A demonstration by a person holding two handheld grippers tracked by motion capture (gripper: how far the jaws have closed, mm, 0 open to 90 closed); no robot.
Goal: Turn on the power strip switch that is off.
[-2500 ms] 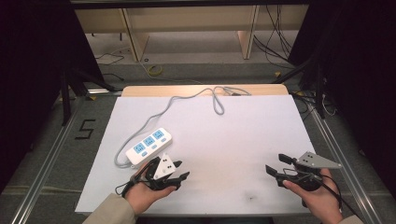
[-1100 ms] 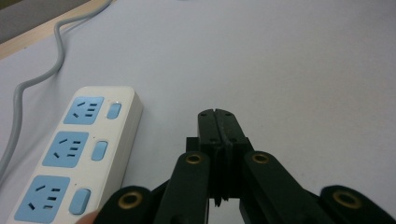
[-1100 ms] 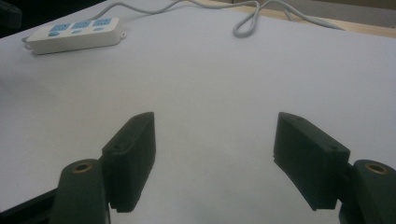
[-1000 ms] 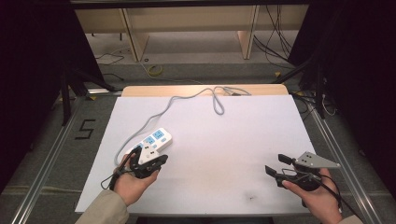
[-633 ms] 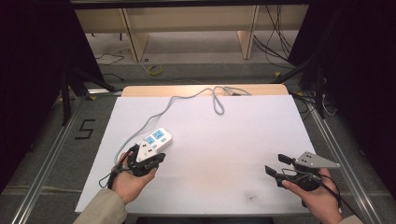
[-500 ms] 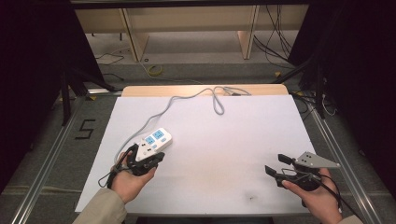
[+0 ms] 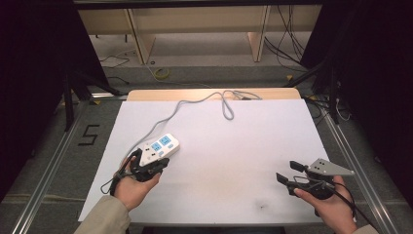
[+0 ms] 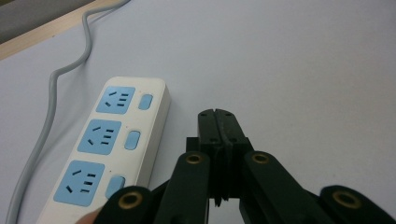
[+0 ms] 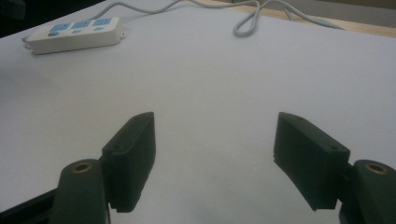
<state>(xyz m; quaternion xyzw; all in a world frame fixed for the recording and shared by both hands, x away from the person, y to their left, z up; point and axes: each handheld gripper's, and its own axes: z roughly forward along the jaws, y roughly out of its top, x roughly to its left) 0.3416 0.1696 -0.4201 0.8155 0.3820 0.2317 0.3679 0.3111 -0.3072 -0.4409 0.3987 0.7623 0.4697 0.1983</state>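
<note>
My left gripper [image 8: 219, 122] has its two black jaws pressed flat together, pad against pad, with nothing between them. The white power strip [image 8: 105, 149] lies just beside my closed tips, on their left in the left gripper view, its long side running roughly along the line of the jaws. I cannot tell whether the jaws touch its edge; a thin strip of white table cover [image 8: 289, 70] shows between tip and casing near the front. Three blue sockets face up, each with a blue switch next to it on the side nearer my fingers. The nearest socket sits level with the base of my jaws, the farthest one reaches a little past my tips. The strip's grey cord [image 8: 56, 88] leaves from its far end and curves away ahead of my fingers and to their left.

From the high view, my left gripper [image 7: 155, 165] sits over the near end of the power strip [image 7: 163, 145], with the rest of the strip stretching away from it.

My right gripper [image 9: 215, 158] holds its jaws wide apart over bare cover, gripping nothing. The power strip [image 9: 74, 31] is well apart from these fingers, far ahead and off to their left, and the cord [image 9: 243, 23] loops ahead of them.
</note>
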